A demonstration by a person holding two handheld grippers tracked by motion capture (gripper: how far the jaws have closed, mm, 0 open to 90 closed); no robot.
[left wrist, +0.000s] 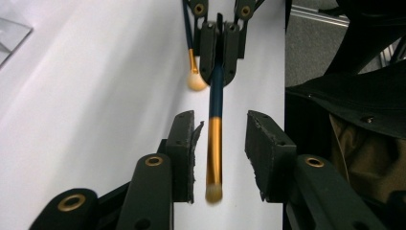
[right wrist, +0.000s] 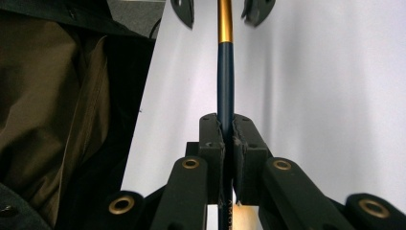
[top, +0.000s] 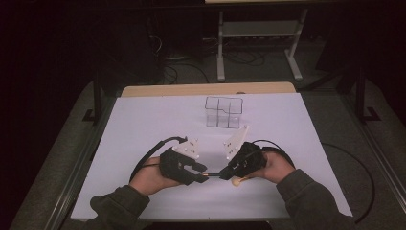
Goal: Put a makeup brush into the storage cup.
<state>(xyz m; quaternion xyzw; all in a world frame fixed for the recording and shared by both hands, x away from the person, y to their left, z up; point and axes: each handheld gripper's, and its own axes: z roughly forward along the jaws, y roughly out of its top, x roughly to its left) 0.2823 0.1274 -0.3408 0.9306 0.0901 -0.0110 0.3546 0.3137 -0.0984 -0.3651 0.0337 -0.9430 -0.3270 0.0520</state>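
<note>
The brush [left wrist: 215, 120] has a glossy dark-blue handle and shiny gold metal ferrule; the surface [top: 143, 129] is matt white; the organiser [top: 223, 112] is clear plastic.

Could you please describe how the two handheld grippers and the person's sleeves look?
Both the left gripper and the right gripper are black, each topped by a pale grey three-cornered plate and trailing a black cable. The jaws have brass-coloured rivets and worn black pads. The sleeves are dark olive-brown.

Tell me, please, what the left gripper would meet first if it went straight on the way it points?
Probably the right gripper, which faces it, shut on the brush lying between the left gripper's open jaws.
</note>
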